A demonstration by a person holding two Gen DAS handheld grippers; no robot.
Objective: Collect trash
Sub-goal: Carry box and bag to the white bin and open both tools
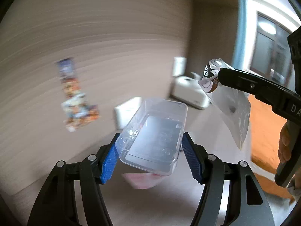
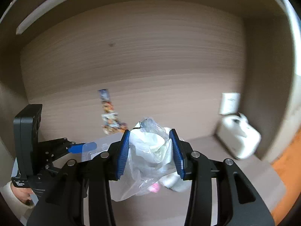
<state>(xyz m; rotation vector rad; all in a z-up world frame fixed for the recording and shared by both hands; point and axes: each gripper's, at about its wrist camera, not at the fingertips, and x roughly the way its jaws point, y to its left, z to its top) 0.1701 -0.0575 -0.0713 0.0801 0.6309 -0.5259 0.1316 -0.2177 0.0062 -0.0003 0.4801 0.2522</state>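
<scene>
My left gripper is shut on a clear plastic container, holding it in the air by its two long sides. My right gripper is shut on a crumpled clear plastic wrapper with white paper inside. In the left wrist view the right gripper enters from the right, holding the wrapper, which has a cartoon print at its top. In the right wrist view the left gripper shows at the left with the container.
A beige striped wall with a colourful sticker strip is ahead. A white appliance stands at the back right. A pink item lies below the wrapper. An orange surface is at the right.
</scene>
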